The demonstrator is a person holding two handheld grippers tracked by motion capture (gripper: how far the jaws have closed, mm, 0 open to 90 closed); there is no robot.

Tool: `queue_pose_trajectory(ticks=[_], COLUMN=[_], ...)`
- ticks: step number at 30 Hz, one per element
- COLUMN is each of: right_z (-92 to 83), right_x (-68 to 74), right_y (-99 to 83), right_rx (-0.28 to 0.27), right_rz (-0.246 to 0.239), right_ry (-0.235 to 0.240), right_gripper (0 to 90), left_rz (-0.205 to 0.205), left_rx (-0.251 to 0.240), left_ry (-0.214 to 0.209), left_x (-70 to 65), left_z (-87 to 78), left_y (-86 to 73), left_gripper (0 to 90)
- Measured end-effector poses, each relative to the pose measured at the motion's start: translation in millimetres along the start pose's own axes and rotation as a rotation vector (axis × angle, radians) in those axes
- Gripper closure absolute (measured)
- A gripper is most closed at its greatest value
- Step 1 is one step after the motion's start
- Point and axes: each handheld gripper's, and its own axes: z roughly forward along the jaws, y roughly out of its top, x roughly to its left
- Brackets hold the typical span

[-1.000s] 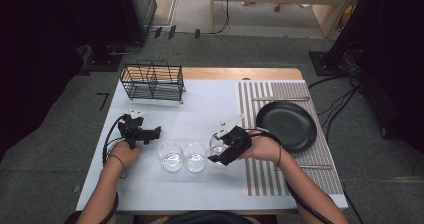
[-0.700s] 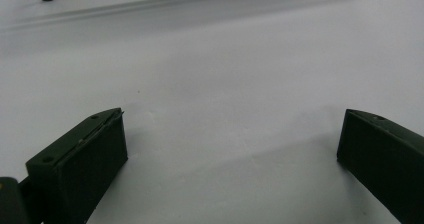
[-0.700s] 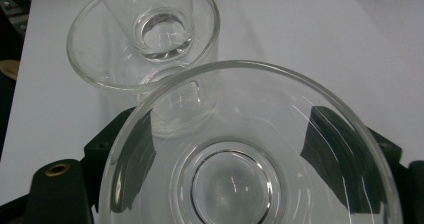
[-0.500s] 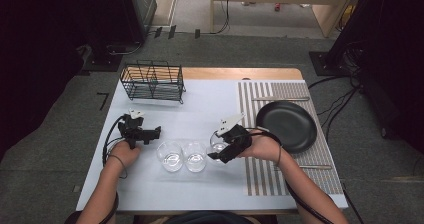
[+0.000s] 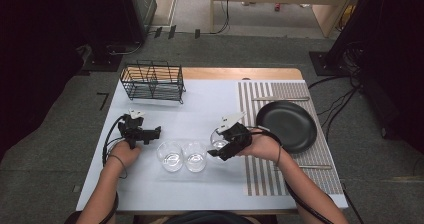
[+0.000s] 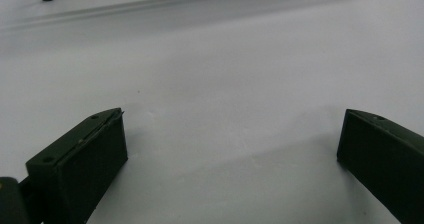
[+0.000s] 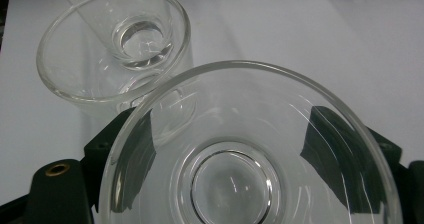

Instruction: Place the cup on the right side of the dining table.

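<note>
Three clear glasses stand in a row near the table's front. My right gripper (image 5: 218, 148) (image 7: 232, 149) is shut on the rightmost glass (image 5: 218, 140) (image 7: 240, 184), its black jaws showing through the glass wall on either side. The middle glass (image 5: 195, 157) (image 7: 120, 49) stands just left of it, and the left glass (image 5: 170, 156) beyond that. Left of the row, my left gripper (image 5: 158, 131) (image 6: 232, 134) is held low over the bare white table, jaws wide open with nothing between them.
A black wire rack (image 5: 152, 80) stands at the back left. A black plate (image 5: 286, 125) lies on a striped mat (image 5: 300, 174) at the right, close to my right hand. The white table top (image 5: 150, 194) ends near the person's body.
</note>
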Motion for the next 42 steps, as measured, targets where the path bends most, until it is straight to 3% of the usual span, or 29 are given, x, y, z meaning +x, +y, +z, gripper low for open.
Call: queue_pose_trajectory(ticks=[42], right_z=[4.3], right_x=[-12.0], right_y=[4.1], right_rx=[0.005], right_rz=[0.069], right_ry=[-0.097], right_gripper=[19.3], left_rz=[0.000], left_rx=[-0.003], left_ry=[0.001], left_x=[-0.2], left_z=[-0.1], left_y=[-0.3], left_gripper=[0.0])
